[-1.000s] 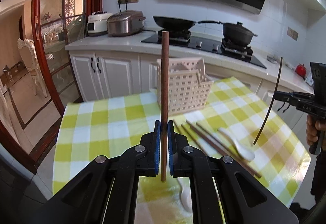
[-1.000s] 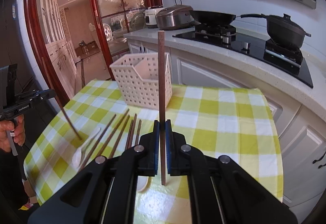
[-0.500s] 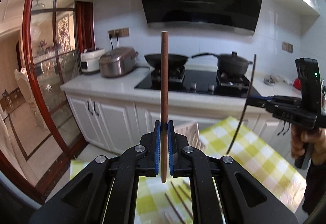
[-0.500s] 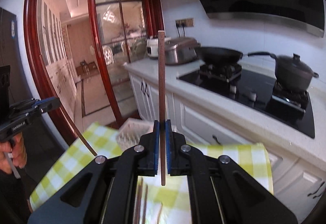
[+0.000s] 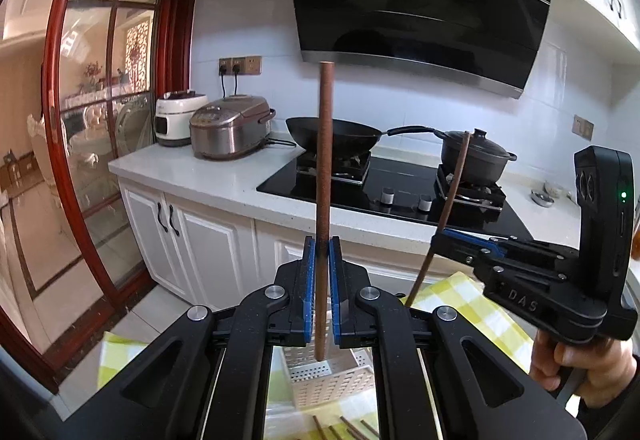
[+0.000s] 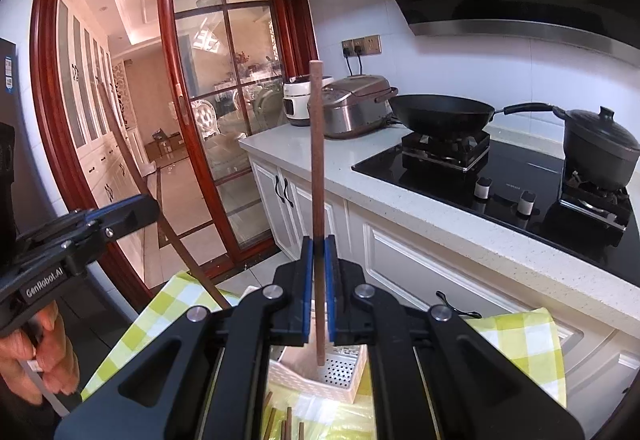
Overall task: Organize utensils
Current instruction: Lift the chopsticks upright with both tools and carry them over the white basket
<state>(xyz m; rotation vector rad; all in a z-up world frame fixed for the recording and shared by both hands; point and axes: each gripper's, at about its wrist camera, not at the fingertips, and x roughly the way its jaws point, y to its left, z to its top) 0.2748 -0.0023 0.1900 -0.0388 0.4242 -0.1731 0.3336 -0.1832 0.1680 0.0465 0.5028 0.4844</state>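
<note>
Both grippers are raised since a second ago, the left gripper (image 5: 321, 252) clamped on an upright chopstick (image 5: 324, 168), the right gripper (image 6: 319, 252) on another chopstick (image 6: 317, 168) (white basket (image 6: 340, 376) below; the right view alone shows the doorway (image 6: 132, 120)).

Between my left gripper (image 5: 321, 244)'s matt blue pads I see a chopstick (image 5: 324, 176) of matt reddish-brown wood, finely grained; my right gripper (image 6: 319, 240) pinches a like chopstick (image 6: 317, 176). The gripper bodies look like matt black plastic with bright metal rivets. Below the fingers: a basket (image 5: 332, 380) of perforated cream plastic on a yellow-checked cloth (image 6: 520, 340). Beyond the fingertips: a speckled stone-like counter (image 5: 208, 176), glossy black hob (image 5: 400, 192), dull black wok (image 6: 440, 114), brushed-metal cooker (image 5: 230, 124).
</note>
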